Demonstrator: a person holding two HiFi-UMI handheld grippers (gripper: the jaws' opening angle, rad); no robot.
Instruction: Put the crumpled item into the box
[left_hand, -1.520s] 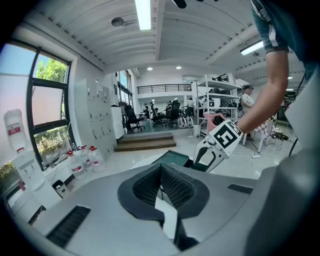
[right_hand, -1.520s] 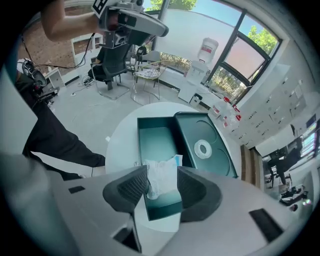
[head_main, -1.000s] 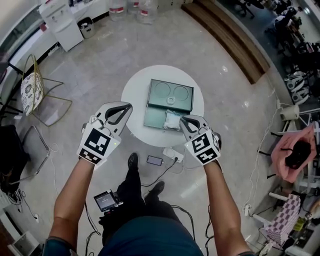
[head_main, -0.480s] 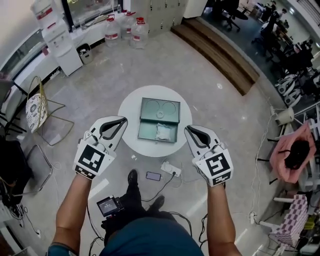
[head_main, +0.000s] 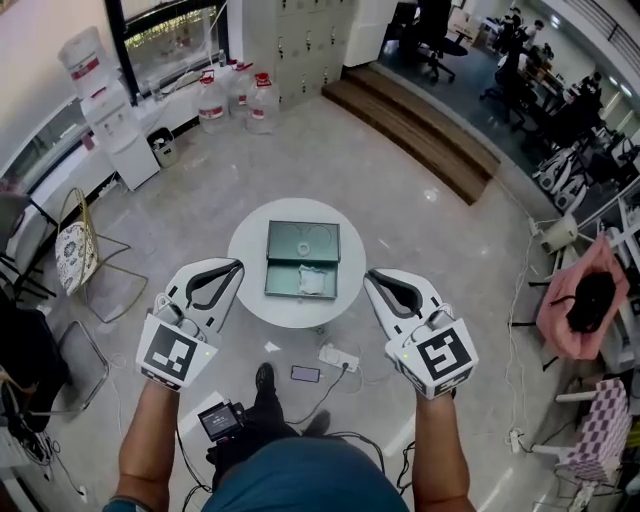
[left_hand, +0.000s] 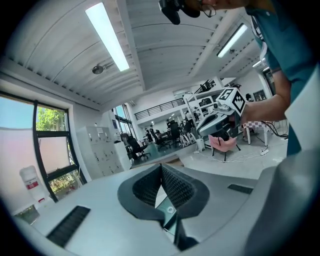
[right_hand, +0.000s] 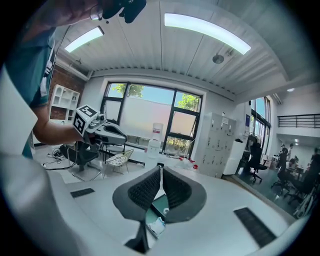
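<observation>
A green box (head_main: 302, 258) lies open on the round white table (head_main: 250, 290), lid flat at the far side. The white crumpled item (head_main: 311, 283) rests inside its near half. Both grippers are held up over the floor, on my side of the table. My left gripper (head_main: 238, 265) is off the table's left edge, my right gripper (head_main: 369, 277) off its right edge. In the left gripper view the left gripper (left_hand: 161, 166) is shut and empty. In the right gripper view the right gripper (right_hand: 160, 167) is shut and empty too, with the box (right_hand: 161, 204) and crumpled item (right_hand: 156, 226) below its jaws.
On the floor near my feet lie a power strip (head_main: 338, 357), cables and a phone (head_main: 304, 374). A wire chair (head_main: 78, 258) stands to the left, a pink seat (head_main: 580, 300) to the right. Water bottles (head_main: 230, 98) and wooden steps (head_main: 420, 130) lie beyond the table.
Both grippers have drawn back and apart from the table. The right gripper, earlier right beside the crumpled item in the box, is now clear of it. The table looks smaller and farther.
</observation>
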